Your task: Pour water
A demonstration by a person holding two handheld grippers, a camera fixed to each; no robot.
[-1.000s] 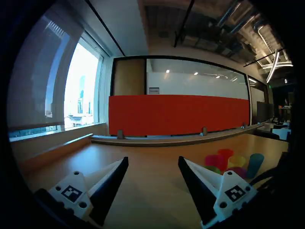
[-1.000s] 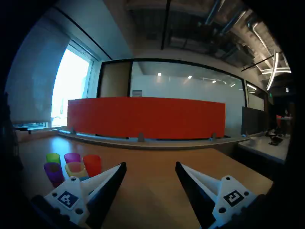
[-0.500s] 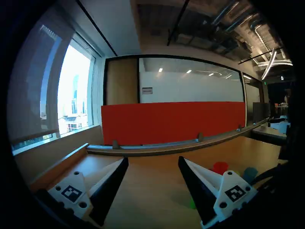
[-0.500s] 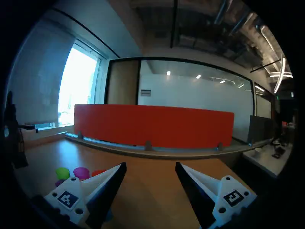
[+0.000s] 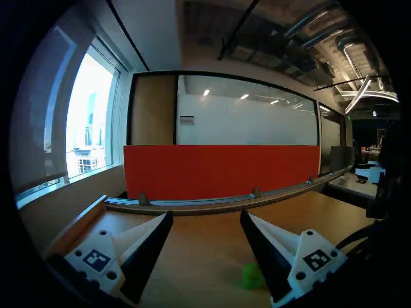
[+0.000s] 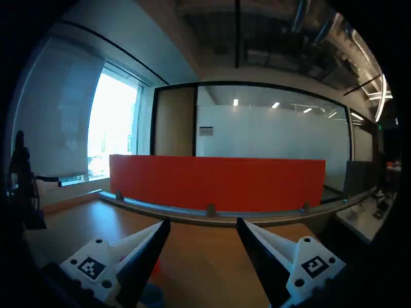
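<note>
In the left gripper view my left gripper (image 5: 205,231) is open over a wooden table (image 5: 205,256), nothing between its fingers. A small green cup (image 5: 252,275) peeks out low beside the right finger (image 5: 267,256). In the right gripper view my right gripper (image 6: 203,238) is open too, held above the same table (image 6: 205,256). A sliver of a red cup (image 6: 155,267) and the rim of a blue cup (image 6: 152,296) show low down, partly hidden behind the left finger (image 6: 138,256).
An orange-red divider panel (image 5: 221,169) runs along the table's far edge, with a glass wall behind it. A bright window (image 5: 87,133) is on the left. A dark stand (image 6: 23,185) rises at the left edge of the right gripper view. Another desk (image 5: 354,182) lies at right.
Both views have tilted up and the cluster of coloured cups has slid down out of sight behind the fingers. Both grippers stayed open.
</note>
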